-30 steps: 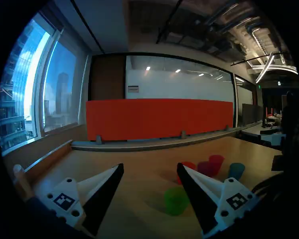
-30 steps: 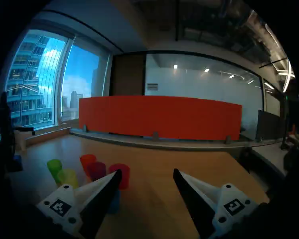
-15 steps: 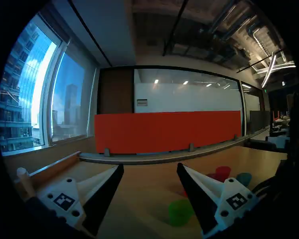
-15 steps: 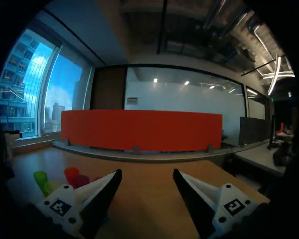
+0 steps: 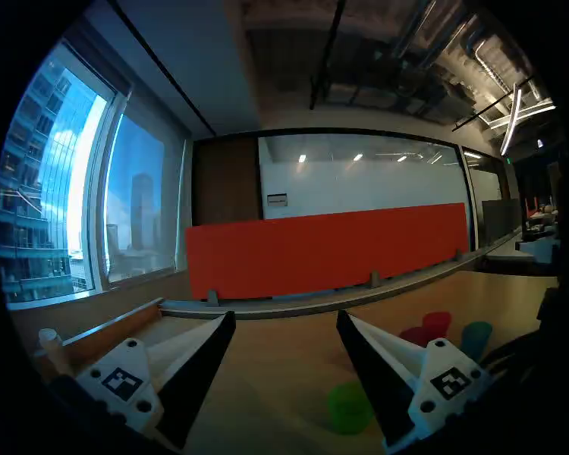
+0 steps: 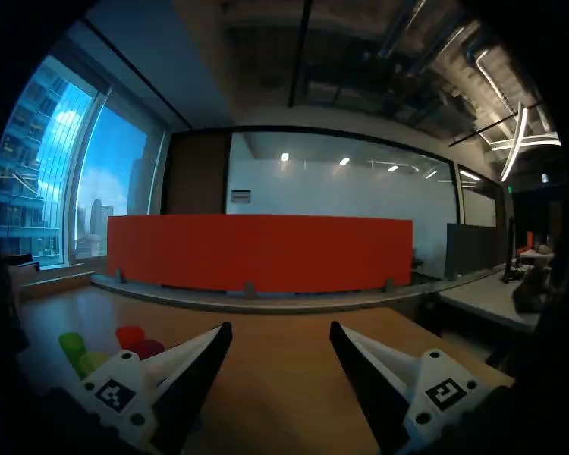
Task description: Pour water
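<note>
Two grippers, both idle: left gripper (image 5: pixel 284 315) fingers apart with nothing between them, right gripper (image 6: pixel 279 326) the same. The cups stand upright in a cluster on the wooden table (image 5: pixel 284 379).

In the left gripper view the cluster lies low and right of my fingers. The green cup (image 5: pixel 350 406) is nearest, just beside the right finger, with the red cup (image 5: pixel 436 322) and teal cup (image 5: pixel 476 337) farther back. In the right gripper view the cluster lies low and left.

Judgement: the cluster sits between my hands, and the left is nearer the green cup. Both grippers aim above the rims and must dip. Which cup holds water: cannot tell.
</note>
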Motion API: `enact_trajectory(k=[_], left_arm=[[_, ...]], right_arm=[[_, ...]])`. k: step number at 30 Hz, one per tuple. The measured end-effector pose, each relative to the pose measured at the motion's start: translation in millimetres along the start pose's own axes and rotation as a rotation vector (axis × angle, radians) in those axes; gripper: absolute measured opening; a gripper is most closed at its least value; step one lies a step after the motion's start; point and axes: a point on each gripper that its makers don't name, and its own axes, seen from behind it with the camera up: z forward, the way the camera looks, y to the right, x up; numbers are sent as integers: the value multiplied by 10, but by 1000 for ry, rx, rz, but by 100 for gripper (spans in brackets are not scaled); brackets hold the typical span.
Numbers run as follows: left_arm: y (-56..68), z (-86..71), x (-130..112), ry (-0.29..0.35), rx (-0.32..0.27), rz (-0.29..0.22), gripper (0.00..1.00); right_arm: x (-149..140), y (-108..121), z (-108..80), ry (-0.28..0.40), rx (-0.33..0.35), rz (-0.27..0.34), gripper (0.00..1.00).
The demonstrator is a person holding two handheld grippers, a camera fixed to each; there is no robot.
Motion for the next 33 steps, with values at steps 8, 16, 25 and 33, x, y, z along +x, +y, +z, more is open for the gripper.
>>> enact_trajectory(k=[8,16,25,33], left_arm=[[62,13,-123,11,8,17,100],[33,28,-355,-11,3,6,99],[-93,46,-607,-31,9,-25,100],[-223,52,-749,-38,17,-54,99]], right_arm=[[33,-17,38,8,-5,-1,100],[12,6,38,10,-18,5,100],[-59,-82,23,-3,-11,16,100],[-64,-146,41,-5,-7,33,100]])
